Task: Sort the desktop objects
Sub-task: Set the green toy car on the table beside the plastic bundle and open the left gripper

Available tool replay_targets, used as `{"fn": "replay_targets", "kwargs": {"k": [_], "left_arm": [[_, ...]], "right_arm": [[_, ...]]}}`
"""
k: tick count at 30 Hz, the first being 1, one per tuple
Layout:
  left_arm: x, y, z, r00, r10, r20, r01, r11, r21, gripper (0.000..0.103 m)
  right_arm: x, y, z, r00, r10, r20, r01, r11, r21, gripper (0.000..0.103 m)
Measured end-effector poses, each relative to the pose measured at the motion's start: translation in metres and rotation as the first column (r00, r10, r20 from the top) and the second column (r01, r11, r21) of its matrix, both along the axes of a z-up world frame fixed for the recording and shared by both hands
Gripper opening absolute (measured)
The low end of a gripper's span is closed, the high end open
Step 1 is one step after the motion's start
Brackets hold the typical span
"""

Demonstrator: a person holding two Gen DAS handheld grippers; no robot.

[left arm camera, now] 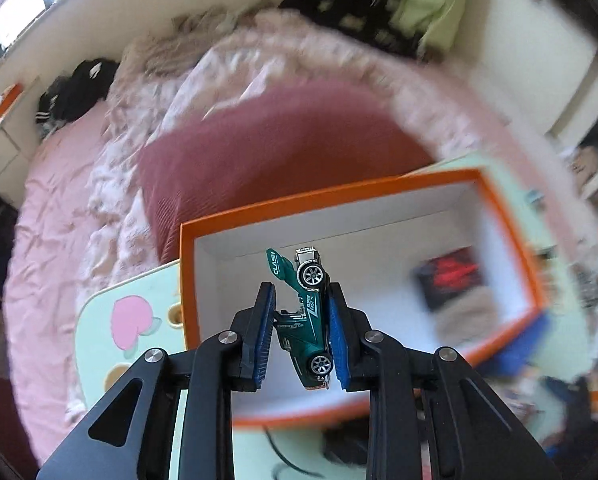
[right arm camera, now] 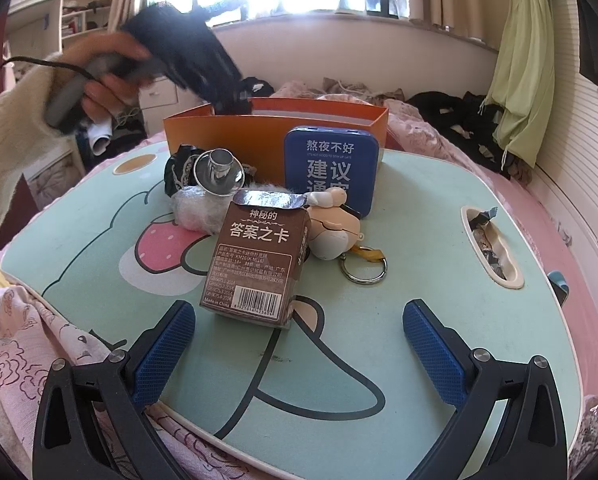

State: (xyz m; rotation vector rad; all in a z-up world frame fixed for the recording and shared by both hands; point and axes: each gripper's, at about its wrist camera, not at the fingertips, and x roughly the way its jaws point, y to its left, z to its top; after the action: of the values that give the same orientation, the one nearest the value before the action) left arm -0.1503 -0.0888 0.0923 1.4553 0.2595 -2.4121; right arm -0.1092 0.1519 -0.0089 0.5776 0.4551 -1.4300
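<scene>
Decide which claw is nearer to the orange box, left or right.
Left. The left claw, gripping a green toy car, sits over the orange box. The right claw hangs open at the table's near edge, far from it.

Left wrist camera peers steeply down, close, into the orange box (left arm camera: pixel 511 240); right wrist camera looks level across the bench (right arm camera: pixel 419 248) toward that box (right arm camera: pixel 235 136).

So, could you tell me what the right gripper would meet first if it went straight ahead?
Probably the brown card box standing on the lap table; the open right gripper points just right of it, though depth is unclear.
</scene>
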Motion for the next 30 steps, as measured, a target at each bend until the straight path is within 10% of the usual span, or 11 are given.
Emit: {"fn": "replay_targets", "kwargs": {"k": [6,20,24,30], "left_arm": [[0.063,0.035,0.026,0.986,-0.084,-0.144,0.095,0.993,0.068,0.027],[0.126,0.098,-0.048,0.975,-0.139,-0.172,0.155,0.985,0.083,0.029],[0.136,0.092,-0.037,0.967,-0.102,-0.234,0.119,0.991,0.056,0.069],[0.169,0.117,-0.056,0.977,-0.126,-0.173,0.114,0.99,-0.078,0.07]], "right_arm": [[0.0,0.0,-0.001,1.0,0.002,0.0,-0.002,1.0,0.0,0.103],[-0.001,0.0,-0.001,1.0,0.004,0.0,-0.004,1.0,-0.002,0.103],[-0.001,0.0,-0.001,1.0,0.005,0.0,-0.005,1.0,-0.002,0.103],[-0.001,0.0,-0.001,1.0,0.006,0.0,-0.006,1.0,-0.002,0.103]]}}
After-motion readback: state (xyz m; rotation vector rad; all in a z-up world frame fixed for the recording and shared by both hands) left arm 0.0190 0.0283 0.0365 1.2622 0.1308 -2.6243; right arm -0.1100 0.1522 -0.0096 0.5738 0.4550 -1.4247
